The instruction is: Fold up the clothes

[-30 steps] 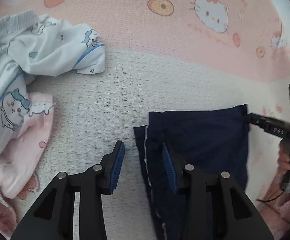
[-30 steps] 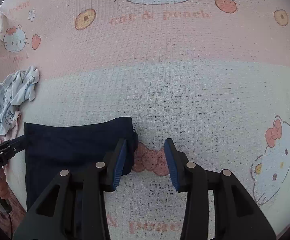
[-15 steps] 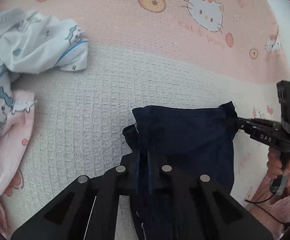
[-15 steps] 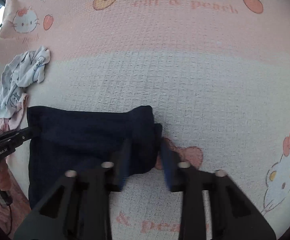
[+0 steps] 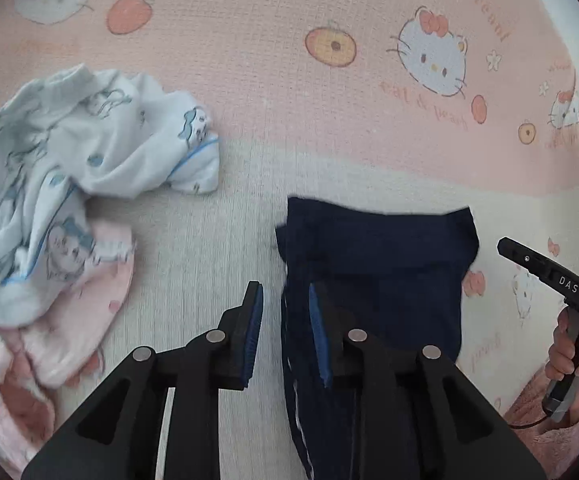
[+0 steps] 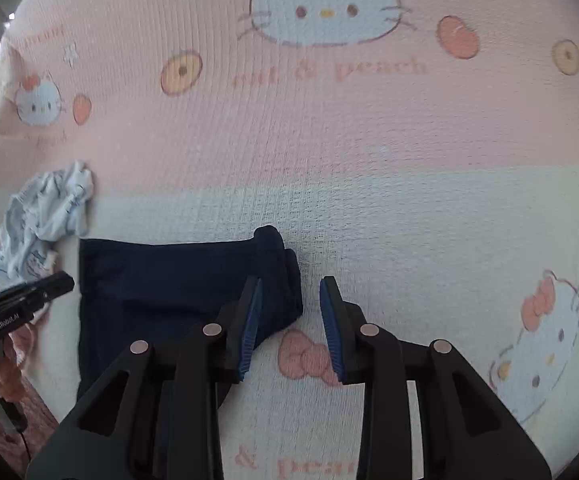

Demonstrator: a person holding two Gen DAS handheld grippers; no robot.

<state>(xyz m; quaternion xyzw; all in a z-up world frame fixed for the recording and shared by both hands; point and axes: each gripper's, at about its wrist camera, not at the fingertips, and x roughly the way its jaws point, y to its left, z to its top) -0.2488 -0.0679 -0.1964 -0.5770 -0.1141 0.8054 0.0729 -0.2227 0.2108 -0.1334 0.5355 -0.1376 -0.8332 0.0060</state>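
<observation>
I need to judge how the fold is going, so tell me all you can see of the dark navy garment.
The navy garment is dark, matte cloth, folded into a rough rectangle and lying flat on the pink and white cartoon blanket. A thin pale stripe runs down its left edge; its right corner is bunched. Neither opening gripper holds it.

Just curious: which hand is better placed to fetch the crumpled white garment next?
Left. Both tools' jaws are opening, empty; the white garment lies near the left tool, but beyond the navy garment from the right tool.
</observation>
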